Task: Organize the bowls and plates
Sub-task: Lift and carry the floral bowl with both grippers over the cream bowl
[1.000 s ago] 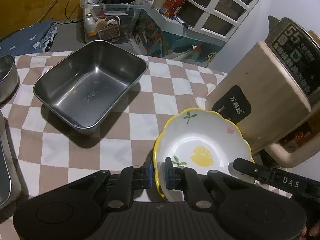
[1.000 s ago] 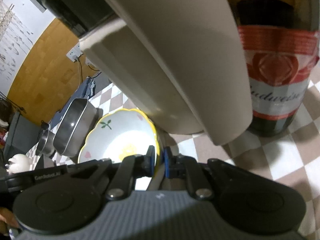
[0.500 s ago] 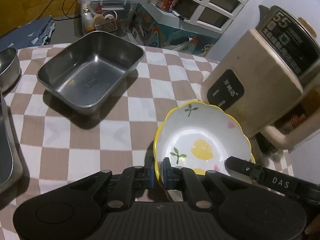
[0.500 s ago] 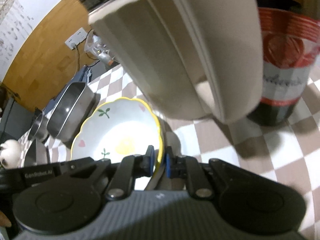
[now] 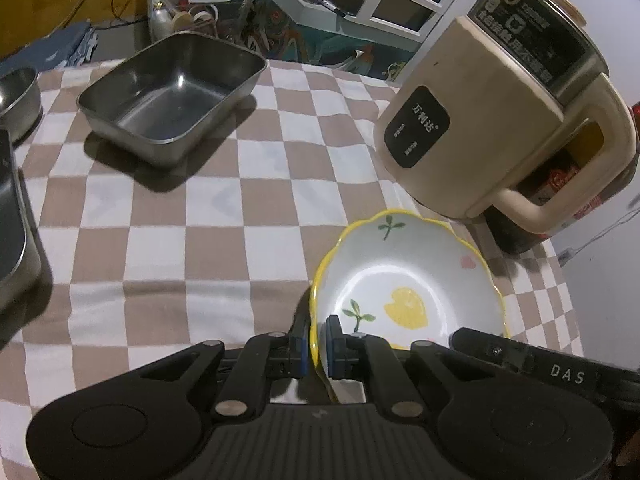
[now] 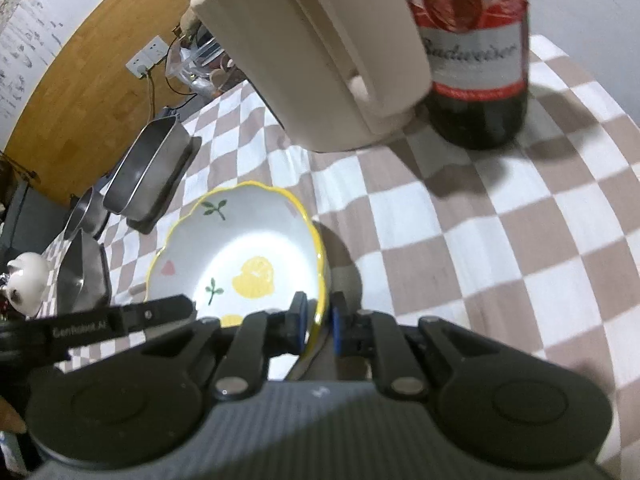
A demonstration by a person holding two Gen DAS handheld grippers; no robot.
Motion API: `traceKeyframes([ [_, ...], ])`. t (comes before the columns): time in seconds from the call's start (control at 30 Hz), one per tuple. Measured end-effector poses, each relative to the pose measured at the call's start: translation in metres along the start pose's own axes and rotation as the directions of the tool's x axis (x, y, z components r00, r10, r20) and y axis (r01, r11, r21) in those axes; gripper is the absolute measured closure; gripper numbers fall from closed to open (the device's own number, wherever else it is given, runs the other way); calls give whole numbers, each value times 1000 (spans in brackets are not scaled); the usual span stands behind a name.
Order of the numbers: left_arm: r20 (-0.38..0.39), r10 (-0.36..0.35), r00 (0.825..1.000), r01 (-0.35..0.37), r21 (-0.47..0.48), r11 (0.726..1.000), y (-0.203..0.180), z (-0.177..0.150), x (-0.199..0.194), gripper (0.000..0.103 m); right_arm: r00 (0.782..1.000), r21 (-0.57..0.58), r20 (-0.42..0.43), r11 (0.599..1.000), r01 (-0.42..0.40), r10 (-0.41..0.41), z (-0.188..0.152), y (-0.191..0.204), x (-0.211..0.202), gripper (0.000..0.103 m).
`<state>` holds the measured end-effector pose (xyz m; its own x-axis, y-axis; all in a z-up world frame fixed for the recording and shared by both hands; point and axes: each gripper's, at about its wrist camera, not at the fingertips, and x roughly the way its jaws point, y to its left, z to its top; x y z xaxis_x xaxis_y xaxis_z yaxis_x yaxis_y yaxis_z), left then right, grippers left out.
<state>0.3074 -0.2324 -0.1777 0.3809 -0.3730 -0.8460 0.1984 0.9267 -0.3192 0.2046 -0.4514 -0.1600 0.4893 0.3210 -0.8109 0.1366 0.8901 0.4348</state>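
Note:
A white bowl (image 5: 404,280) with a wavy yellow rim and painted leaves and a yellow fruit hangs just above the checked cloth. My left gripper (image 5: 317,346) is shut on its near left rim. In the right wrist view the same bowl (image 6: 240,256) shows, with my right gripper (image 6: 318,330) shut on its right rim. Each gripper's arm shows in the other's view, low at the bowl's far side. A steel rectangular tray (image 5: 172,96) rests on the cloth at the back left.
A beige electric kettle (image 5: 492,108) stands at the right, with a dark red-labelled bottle (image 6: 476,52) behind it. A round steel bowl (image 5: 16,100) and another steel tray (image 5: 12,224) sit at the left edge. A white figurine (image 6: 24,280) is far left. Clutter and shelves lie beyond the table.
Both grippers have carried the bowl toward the near edge, away from the kettle. The kettle and bottle now stand farther off, and more checked cloth shows around the bowl.

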Motion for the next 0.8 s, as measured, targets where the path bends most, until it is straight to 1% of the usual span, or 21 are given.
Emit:
traceKeyframes([
  [0.1,2,-4,1000,4,14,1000,1,5,3,94,1000,39,0,999,5,-5,0,-2,-1,89],
  [0.17,5,-8,1000,8,18,1000,1,8,7,94,1000,46,0,999,7,-7,-1,-3,0,89],
  [0.23,3,-11,1000,11,24,1000,0,11,10,91,1000,48,-2,999,5,-5,0,-2,2,89],
  [0.33,2,-6,1000,6,48,999,-3,12,11,91,1000,49,-2,999,-2,2,-1,-5,1,89],
  [0.4,-9,-7,1000,7,42,999,-2,10,9,91,1000,53,2,999,-8,7,-1,-6,0,89],
  [0.5,-9,-5,1000,6,41,999,-5,4,2,91,1000,45,5,999,2,-2,-3,-6,-4,89],
  [0.6,0,10,1000,-10,70,998,-11,-8,-10,91,1000,26,1,1000,15,-15,-7,-2,-7,89],
  [0.8,-16,8,1000,-7,54,998,-13,-33,-28,91,999,41,-37,999,2,0,-31,-7,-24,89],
])
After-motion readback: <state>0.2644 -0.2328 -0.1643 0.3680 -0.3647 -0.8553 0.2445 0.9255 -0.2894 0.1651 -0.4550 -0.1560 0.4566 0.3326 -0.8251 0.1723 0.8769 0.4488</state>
